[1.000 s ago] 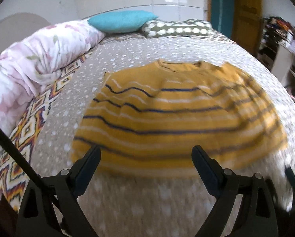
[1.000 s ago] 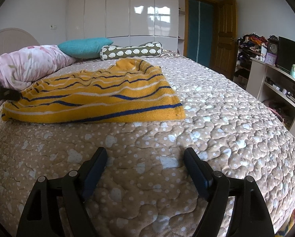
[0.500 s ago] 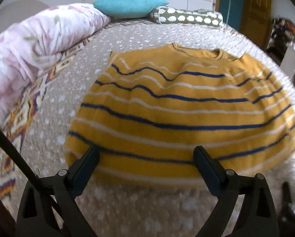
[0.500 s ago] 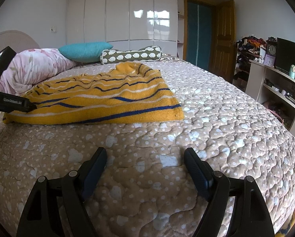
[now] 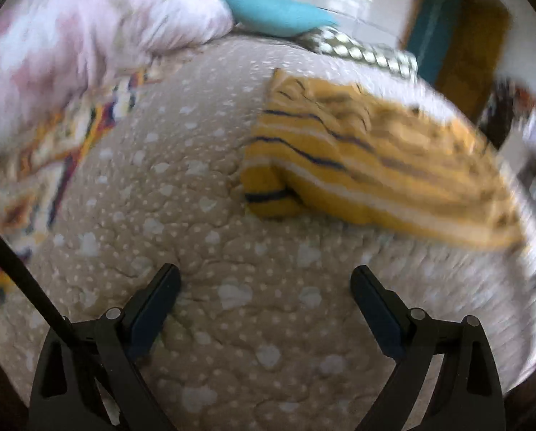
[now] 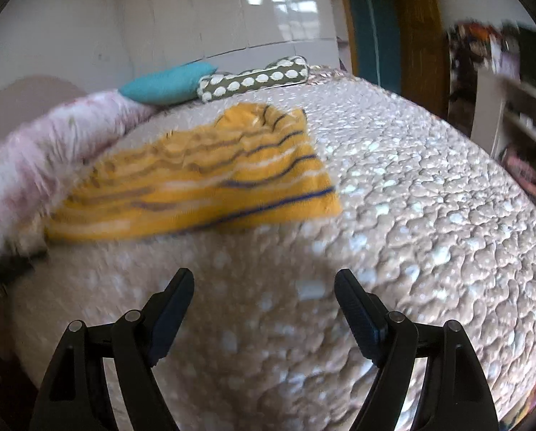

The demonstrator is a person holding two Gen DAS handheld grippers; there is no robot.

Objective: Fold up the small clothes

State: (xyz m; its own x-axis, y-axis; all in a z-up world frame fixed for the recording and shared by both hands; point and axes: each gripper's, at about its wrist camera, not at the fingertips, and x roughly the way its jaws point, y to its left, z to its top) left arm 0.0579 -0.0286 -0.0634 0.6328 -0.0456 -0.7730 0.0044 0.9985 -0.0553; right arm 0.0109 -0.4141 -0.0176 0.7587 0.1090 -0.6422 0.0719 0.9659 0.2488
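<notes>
We read this as an early stage of the fold. The yellow striped sweater (image 5: 357, 165) lies on the quilted bedspread (image 5: 232, 287), toward the middle of the bed, and it is not yet a neat packet: in the left wrist view its near corner (image 5: 268, 194) appears doubled under or over itself, with a blue stripe showing on the small flap, while the rest of the garment spreads away to the right in rumpled ridges. From the right wrist view the sweater (image 6: 203, 186) looks broad and mostly flat, its hem edge facing us. So at most one small tuck looks made (and even that could be a chance crease, since both views are smeared by motion); the main folds seem still to be done.

Neither tool has hold of anything. The left gripper (image 5: 266, 298) has its fingers spread wide over bare quilt, short of the sweater and apart from it. The right gripper (image 6: 264, 298) is likewise released, jaws parted, with only bedspread between them and the garment's hem ahead.

Beyond the sweater we see a pink floral duvet (image 5: 88, 32) bunched along the bed's left side, a teal pillow (image 6: 167, 82) and a green bolster with white spots (image 6: 253, 79) at the head.

As for writing, we can read none: no brand, tag or label shows on the sweater, the bedding or the grippers, and the shelves at the right are too blurred to make out.
</notes>
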